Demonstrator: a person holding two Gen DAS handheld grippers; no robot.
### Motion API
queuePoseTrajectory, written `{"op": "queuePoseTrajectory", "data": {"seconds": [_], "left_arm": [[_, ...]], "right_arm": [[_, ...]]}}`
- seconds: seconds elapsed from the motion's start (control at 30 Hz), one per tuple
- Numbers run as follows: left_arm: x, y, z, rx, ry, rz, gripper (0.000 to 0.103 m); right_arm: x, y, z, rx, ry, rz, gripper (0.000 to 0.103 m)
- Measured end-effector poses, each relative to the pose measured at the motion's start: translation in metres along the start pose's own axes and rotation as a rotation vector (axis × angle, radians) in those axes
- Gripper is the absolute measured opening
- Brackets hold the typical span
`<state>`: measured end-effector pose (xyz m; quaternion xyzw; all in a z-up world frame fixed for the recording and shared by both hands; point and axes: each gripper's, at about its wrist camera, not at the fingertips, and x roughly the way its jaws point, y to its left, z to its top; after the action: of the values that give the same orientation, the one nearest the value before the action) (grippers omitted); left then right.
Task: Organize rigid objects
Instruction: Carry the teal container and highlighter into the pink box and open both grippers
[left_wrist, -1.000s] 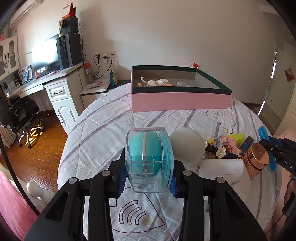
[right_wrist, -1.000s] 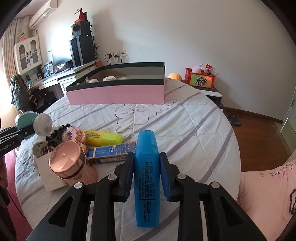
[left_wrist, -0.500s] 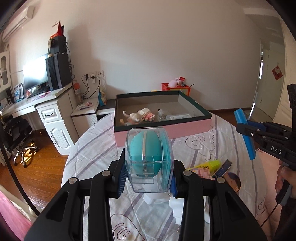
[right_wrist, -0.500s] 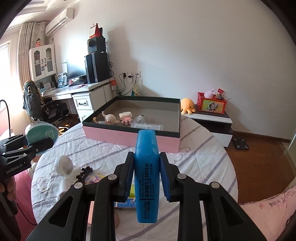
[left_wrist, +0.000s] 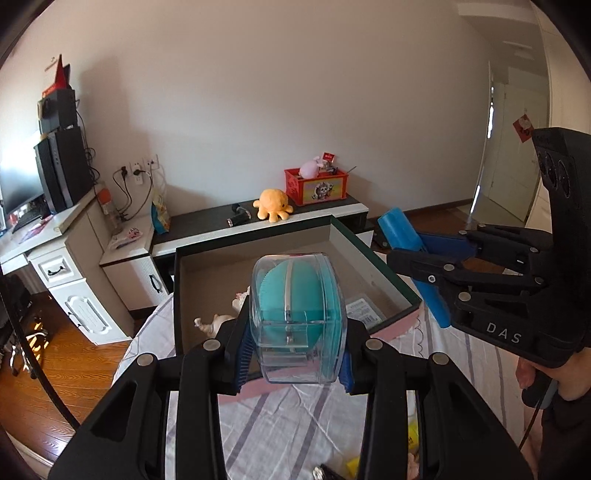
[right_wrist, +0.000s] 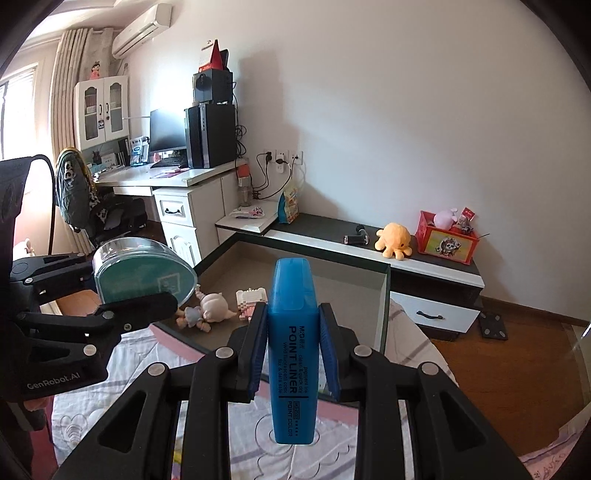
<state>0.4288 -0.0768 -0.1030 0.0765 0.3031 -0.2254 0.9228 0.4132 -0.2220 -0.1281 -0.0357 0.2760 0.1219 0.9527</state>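
While my left hand-held gripper (left_wrist: 297, 334) pinches the clear case (left_wrist: 298, 317) and my right hand-held gripper (right_wrist: 293, 349) pinches the blue marker (right_wrist: 293, 354), I should lower both gently into the box (right_wrist: 384, 314) ahead.

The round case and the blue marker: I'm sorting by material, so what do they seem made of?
The round case looks like clear glossy hard plastic: the teal pad inside shows through and the walls catch highlights. The blue marker looks like translucent, smooth moulded plastic with black printed lettering. Both are judged by look alone.
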Motion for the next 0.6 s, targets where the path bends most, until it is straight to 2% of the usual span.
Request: {"op": "queuePoseTrajectory", "data": {"seconds": [0.07, 0.17, 0.3, 0.5, 0.6], "left_arm": [[0.028, 0.015, 0.012, -0.032, 0.044, -0.004, 0.037], [0.072, 0.033, 0.024, -0.046, 0.106, 0.052, 0.037], [0.123, 0.054, 0.023, -0.061, 0.196, 0.105, 0.037], [0.159, 0.067, 0.006, -0.065, 0.255, 0.175, 0.038], [0.162, 0.068, -0.001, -0.076, 0.271, 0.201, 0.04]], "right_arm": [[0.029, -0.005, 0.01, -0.004, 0.038, 0.0, 0.027], [0.071, -0.014, 0.015, 0.004, 0.108, 0.005, 0.027], [0.122, -0.026, 0.012, 0.023, 0.196, 0.005, 0.027], [0.169, -0.028, 0.003, 0.004, 0.293, -0.026, 0.028], [0.175, -0.032, 0.001, 0.013, 0.323, -0.031, 0.028]]}}
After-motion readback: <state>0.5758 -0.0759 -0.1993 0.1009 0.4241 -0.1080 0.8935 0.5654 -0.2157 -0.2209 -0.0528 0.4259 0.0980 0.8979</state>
